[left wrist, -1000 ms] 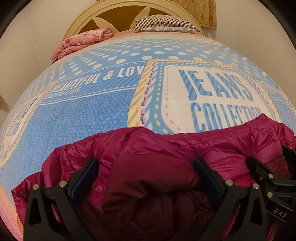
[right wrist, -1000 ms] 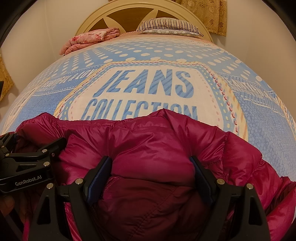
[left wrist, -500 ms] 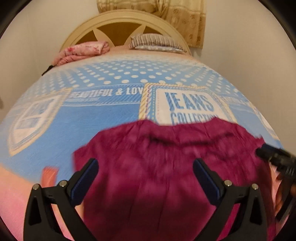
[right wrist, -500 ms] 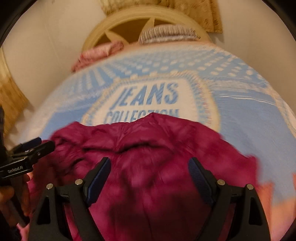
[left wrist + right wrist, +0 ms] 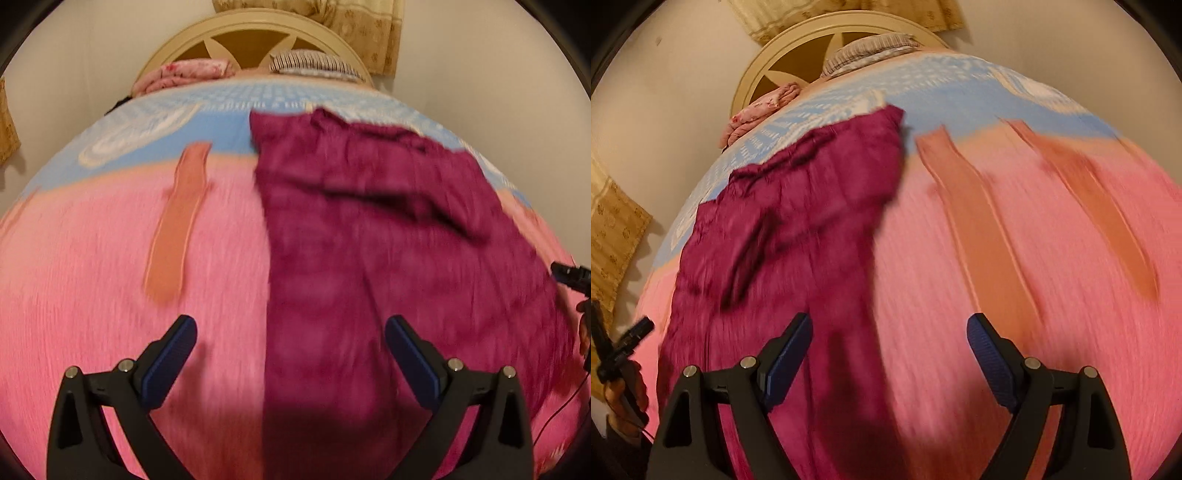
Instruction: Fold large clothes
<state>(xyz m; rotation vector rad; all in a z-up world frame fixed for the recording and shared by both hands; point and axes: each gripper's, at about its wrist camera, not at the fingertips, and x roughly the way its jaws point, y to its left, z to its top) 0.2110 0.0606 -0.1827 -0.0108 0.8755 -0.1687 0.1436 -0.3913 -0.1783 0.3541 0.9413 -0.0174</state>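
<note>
A magenta puffer jacket [image 5: 388, 240] lies spread lengthwise on the bed, blurred by motion; it also shows in the right wrist view [image 5: 783, 236]. My left gripper [image 5: 291, 350] is open and empty, above the jacket's left edge and the pink bedspread. My right gripper [image 5: 890, 350] is open and empty, above the jacket's right edge. The right gripper's tip shows at the left wrist view's right edge [image 5: 570, 275]; the left gripper shows at the right wrist view's left edge [image 5: 620, 354].
The bed has a pink bedspread [image 5: 92, 295] with orange stripes [image 5: 979, 236] and a blue printed sheet [image 5: 166, 125] farther up. A folded pink blanket [image 5: 184, 72] and a striped pillow [image 5: 314, 64] lie by the cream headboard [image 5: 255, 29]. Curtains hang behind.
Both grippers have let go of the jacket and pulled back and up from it. The jacket now lies stretched out along the bed, and the pink bedspread has come into view.
</note>
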